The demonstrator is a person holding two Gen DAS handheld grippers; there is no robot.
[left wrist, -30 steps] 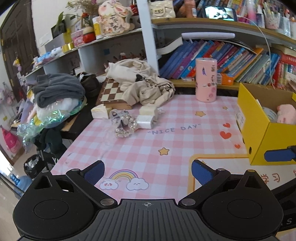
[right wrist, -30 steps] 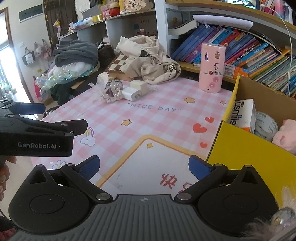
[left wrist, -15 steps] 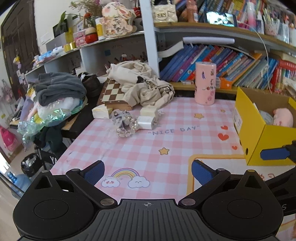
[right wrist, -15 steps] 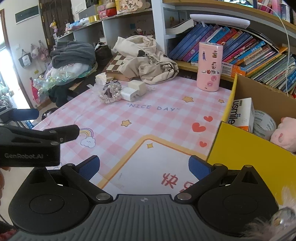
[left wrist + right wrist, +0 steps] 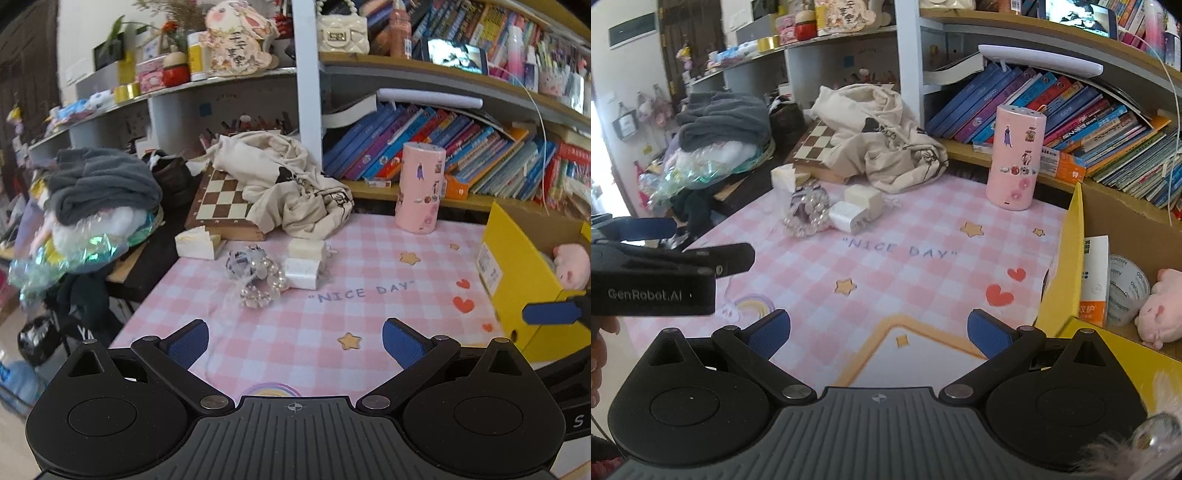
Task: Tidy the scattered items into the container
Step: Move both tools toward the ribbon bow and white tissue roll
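Both claws hover wide open and empty above a pink checked tablecloth [image 5: 295, 325] printed with "NICE DAY". The left gripper [image 5: 293, 341] faces the far left part of the table, where the remaining scattered items lie well ahead of its blue fingertips [image 5: 186, 343]: a string of pearly beads [image 5: 258, 284] tangled with a grey ribbon, touching two white chargers [image 5: 304, 264] just to its right, and a pale tissue box [image 5: 197, 242] at the table's edge behind them. A tall pink canister [image 5: 419, 188] stands upright farther back, near the bookshelf.

The right gripper [image 5: 879, 328] hangs over the near side of the cloth, beside the yellow box [image 5: 1067, 258] at its right. Inside the box sit a pink plush toy [image 5: 1161, 310], a roll of tape [image 5: 1126, 291] and a white carton [image 5: 1095, 280]. The beads [image 5: 809, 214] and chargers [image 5: 855, 210] lie well apart from this claw, ahead and to its left.
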